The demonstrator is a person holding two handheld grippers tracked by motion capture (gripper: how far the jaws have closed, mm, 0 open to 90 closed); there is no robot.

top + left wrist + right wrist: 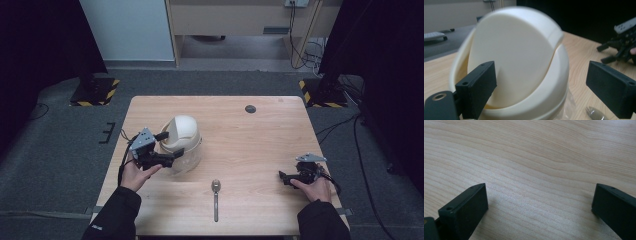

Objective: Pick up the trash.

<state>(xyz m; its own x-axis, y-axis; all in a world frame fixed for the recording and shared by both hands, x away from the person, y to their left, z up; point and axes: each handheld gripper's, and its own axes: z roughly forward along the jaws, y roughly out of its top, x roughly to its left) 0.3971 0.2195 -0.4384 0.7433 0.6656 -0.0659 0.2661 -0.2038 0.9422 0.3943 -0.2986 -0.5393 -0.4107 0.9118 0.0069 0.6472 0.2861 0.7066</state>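
A cream domed bin (pixel 183 134) with a swing lid stands left of the table's middle, and clear plastic shows under its rim. My left gripper (pixel 167 148) is at the bin's left side, open, one jaw on either side of the dome. In the left gripper view the lid (pixel 516 55) is close up between the wide-apart jaws of that gripper (pixel 544 87). A metal spoon (pixel 215 197) lies near the front edge, handle toward the person. My right gripper (pixel 283 178) rests low at the front right, open. In the right gripper view it (pixel 539 207) sits over bare wood.
The wooden table (pixel 260 140) has a dark round grommet (pixel 250 108) near its far edge. The spoon's bowl (pixel 595 113) shows beside the bin in the left gripper view, with the other gripper (pixel 621 45) farther off. Dark floor surrounds the table.
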